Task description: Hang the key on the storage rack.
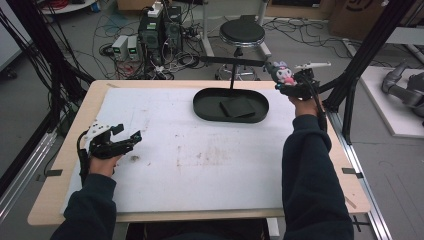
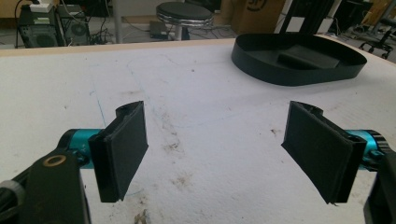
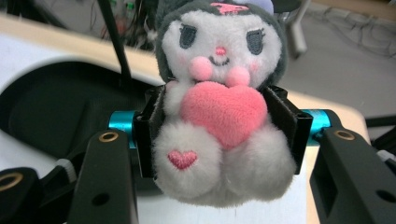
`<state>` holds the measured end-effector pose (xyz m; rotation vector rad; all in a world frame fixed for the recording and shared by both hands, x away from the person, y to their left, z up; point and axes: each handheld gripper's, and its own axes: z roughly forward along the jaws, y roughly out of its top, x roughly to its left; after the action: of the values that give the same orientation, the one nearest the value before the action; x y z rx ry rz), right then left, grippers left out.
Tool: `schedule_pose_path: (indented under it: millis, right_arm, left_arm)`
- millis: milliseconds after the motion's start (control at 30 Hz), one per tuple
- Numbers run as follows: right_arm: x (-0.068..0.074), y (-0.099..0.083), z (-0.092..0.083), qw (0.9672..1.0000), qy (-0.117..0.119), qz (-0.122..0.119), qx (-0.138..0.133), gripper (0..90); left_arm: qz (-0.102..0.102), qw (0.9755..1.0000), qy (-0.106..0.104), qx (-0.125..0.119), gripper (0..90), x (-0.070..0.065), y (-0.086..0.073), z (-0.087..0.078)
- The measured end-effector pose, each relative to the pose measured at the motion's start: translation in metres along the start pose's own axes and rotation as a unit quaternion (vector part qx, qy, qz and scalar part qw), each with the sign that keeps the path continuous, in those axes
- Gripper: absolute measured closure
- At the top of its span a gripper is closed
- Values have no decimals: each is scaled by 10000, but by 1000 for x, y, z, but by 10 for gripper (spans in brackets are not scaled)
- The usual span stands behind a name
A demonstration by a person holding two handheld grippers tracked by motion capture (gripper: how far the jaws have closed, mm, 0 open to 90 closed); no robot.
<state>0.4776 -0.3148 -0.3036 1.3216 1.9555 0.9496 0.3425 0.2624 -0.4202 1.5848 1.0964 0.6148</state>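
Right gripper view, right claw (image 3: 224,128) clamped on plush toy (image 3: 219,107), left claw (image 2: 224,154) wide apart, empty.

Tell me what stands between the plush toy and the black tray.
Nothing visible. The right tongs hold the plush toy off the tray's right end. The thin black stand rises at the tray's far rim, off that path.

A black oval tray (image 1: 207,107) sits at the far edge of a stained white mat (image 1: 190,165) on a wooden table (image 1: 80,130), a dark flat block (image 1: 237,106) lying inside it. Beyond the tray stands a round black stool (image 1: 242,33); left of the stool, computer towers (image 1: 161,27) sit among tangled floor cables (image 1: 185,60).
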Motion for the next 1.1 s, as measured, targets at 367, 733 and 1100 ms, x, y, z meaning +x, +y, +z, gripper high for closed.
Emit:
schedule_pose_path:
  millis: [367,733,1100]
  right_arm:
    - [15,-16,24,9988,149,-283,384,473]
    - [31,-19,60,9995,81,91,297,445]
    - [30,-20,51,9991,369,-93,195,254]
  left_arm:
    - [19,10000,12,20,214,0,0,0]
    - [2,10000,10,10,214,1,0,0]
    - [20,10000,13,26,214,0,0,0]
